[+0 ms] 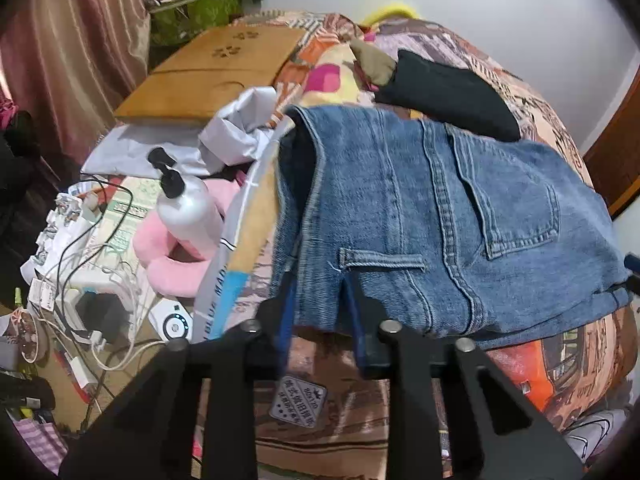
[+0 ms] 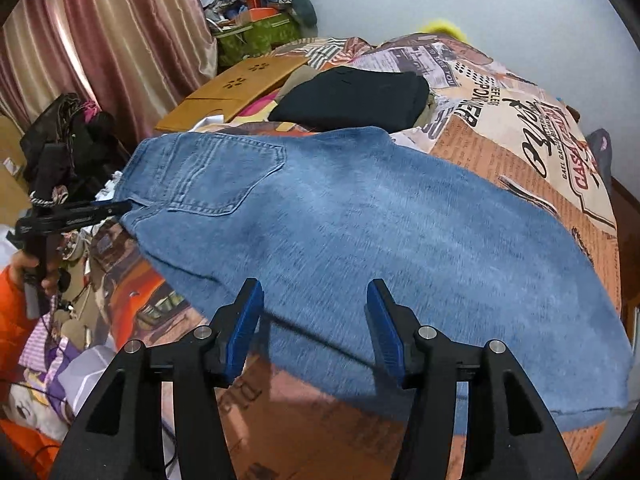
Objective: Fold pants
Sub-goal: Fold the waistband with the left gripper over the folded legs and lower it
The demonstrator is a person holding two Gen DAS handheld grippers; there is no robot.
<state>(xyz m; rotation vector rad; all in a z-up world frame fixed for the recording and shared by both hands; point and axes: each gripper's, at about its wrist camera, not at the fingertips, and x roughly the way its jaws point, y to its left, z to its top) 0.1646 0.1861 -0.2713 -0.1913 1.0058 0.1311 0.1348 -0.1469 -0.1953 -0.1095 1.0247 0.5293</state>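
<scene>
Blue jeans (image 1: 440,208) lie folded lengthwise on a printed bed cover (image 2: 500,132), back pocket up, waist toward the left of the right wrist view. My left gripper (image 1: 324,320) is shut on the waistband's near edge, and denim fills the gap between its blue pads. From the right wrist view that left gripper (image 2: 116,208) meets the waist corner of the jeans (image 2: 360,240), held by a hand in an orange sleeve (image 2: 16,280). My right gripper (image 2: 314,320) hovers over the near edge of the leg, open, with its pads clear of the cloth.
A folded black garment (image 2: 352,98) lies behind the jeans on the bed. A wooden lap tray (image 1: 208,72) sits at the back left. Beside the bed are a white pump bottle (image 1: 188,208), a pink cushion (image 1: 168,264) and tangled cables (image 1: 100,312).
</scene>
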